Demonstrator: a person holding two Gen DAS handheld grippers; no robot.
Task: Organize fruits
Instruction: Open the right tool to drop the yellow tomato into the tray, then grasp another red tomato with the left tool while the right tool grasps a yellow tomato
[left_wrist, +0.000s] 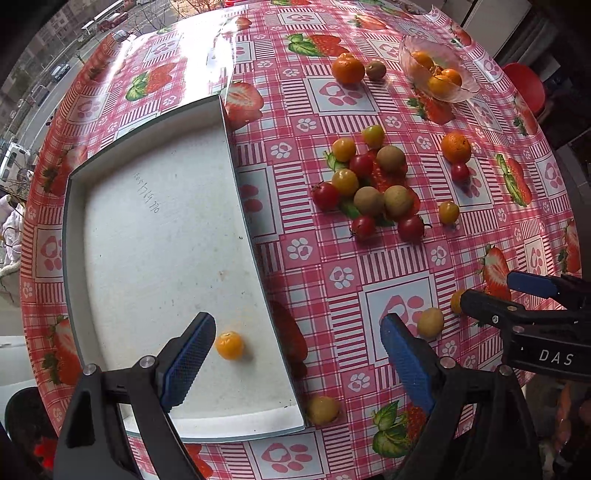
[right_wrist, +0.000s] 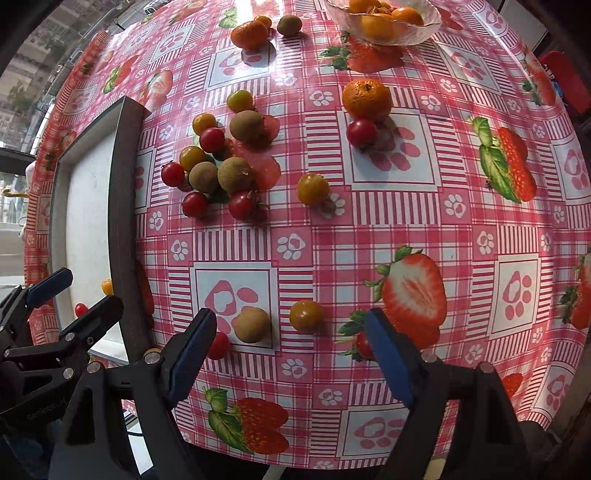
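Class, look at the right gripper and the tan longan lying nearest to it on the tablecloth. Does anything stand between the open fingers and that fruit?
Nothing visible does. The right gripper is open, and the longan lies on bare cloth just ahead of its fingers. A yellow tomato sits beside the longan, apart from it, and a red tomato lies by the left finger.

Round table (right_wrist: 461, 221) under a pink plaid strawberry-print cloth. White tray (left_wrist: 155, 236) at the left, one small orange fruit (left_wrist: 229, 345) inside. Right of the tray, a cluster of cherry tomatoes and longans (left_wrist: 369, 184). Beyond the cluster, a glass bowl (left_wrist: 437, 70) of oranges. Near the tray's front corner, a loose longan (right_wrist: 252, 325).
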